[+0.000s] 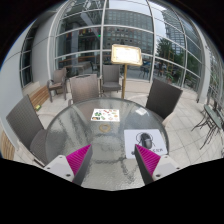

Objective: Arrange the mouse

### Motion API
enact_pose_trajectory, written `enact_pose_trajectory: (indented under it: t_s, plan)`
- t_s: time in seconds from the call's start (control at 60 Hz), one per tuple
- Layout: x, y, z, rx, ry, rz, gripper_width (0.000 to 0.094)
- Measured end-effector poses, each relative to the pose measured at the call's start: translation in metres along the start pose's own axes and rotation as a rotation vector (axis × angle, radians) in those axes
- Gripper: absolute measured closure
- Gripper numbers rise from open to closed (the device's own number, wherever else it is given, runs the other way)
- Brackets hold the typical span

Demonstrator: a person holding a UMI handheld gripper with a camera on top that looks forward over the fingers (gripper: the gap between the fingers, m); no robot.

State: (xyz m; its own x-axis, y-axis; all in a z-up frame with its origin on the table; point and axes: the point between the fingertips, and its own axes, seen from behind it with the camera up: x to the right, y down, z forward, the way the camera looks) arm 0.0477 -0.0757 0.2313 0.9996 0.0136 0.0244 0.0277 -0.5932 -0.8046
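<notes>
- Your gripper (112, 158) hangs wide open and empty above the round glass surface (70, 130).
- The mouse (145, 139) seems to be the small dark shape on the white mat (147, 143), just beyond your right finger.
- It looks untouched; the arranging is still ahead.
- The mouse's outline is hard to confirm, as is the printed sheet (105, 114) farther off.

A round glass table (100, 135) is seen in the middle of the frame, with the two fingers of the gripper (113, 158) spread apart at the bottom centre. A mouse pad (105, 114) lies on the table at centre, and a mouse (146, 139) lies lower right of it. Chairs (84, 88) are placed around the table. A floor lamp (126, 56) stands behind, upper centre, before windows (100, 30).
</notes>
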Motion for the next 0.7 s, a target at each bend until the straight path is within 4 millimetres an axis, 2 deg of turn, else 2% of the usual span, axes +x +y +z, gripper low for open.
enact_pose_trajectory:
  t_s: [0.2,0.333,0.7]
  plan:
    - [-0.026,0.023,-0.023,-0.013,-0.003,-0.018,0.0079]
    - [-0.029,0.033,-0.03,-0.016,0.009,-0.027,0.0078]
    - [-0.029,0.02,-0.042,0.017,0.018,-0.019,0.0077]
